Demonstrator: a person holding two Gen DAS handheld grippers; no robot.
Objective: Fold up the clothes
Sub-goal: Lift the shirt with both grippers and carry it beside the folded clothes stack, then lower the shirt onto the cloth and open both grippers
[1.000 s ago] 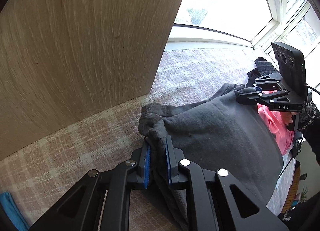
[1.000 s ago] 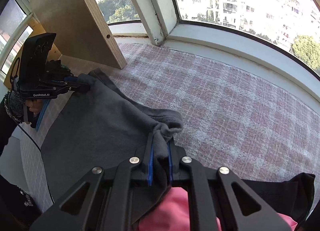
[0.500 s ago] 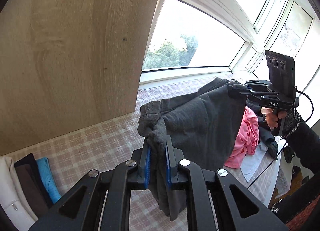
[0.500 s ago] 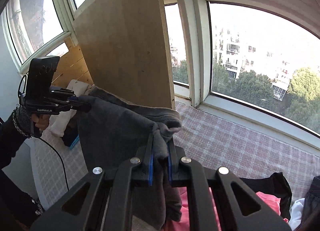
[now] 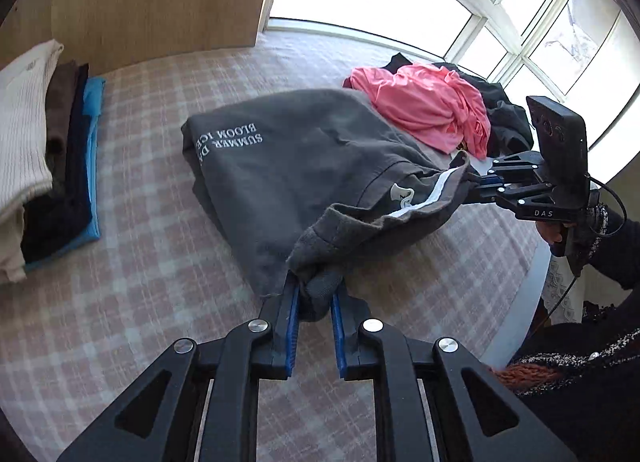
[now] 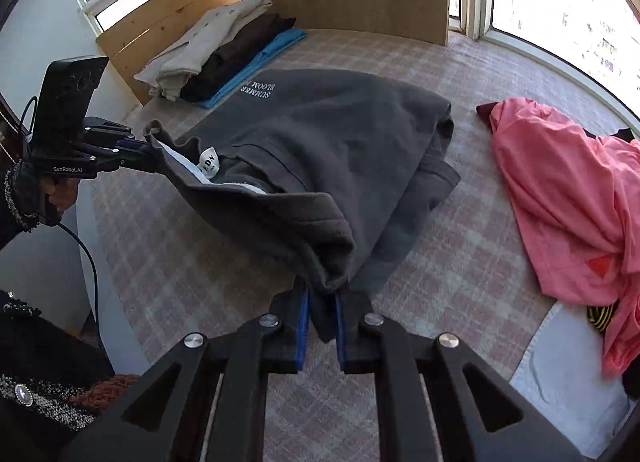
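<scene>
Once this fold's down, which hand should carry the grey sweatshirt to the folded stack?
Probably left. The left gripper grips the grey sweatshirt on the side facing the folded stack; the right gripper sits nearer the pink garment.

A dark grey sweatshirt (image 5: 304,158) with white lettering lies doubled over on the checked bed. Its near edge is lifted off the bed.

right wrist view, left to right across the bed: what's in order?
Left gripper clamped on the dark grey sweatshirt's edge → stack of folded clothes (cream, brown, blue) → dark grey sweatshirt with white lettering → crumpled pink garment.
</scene>
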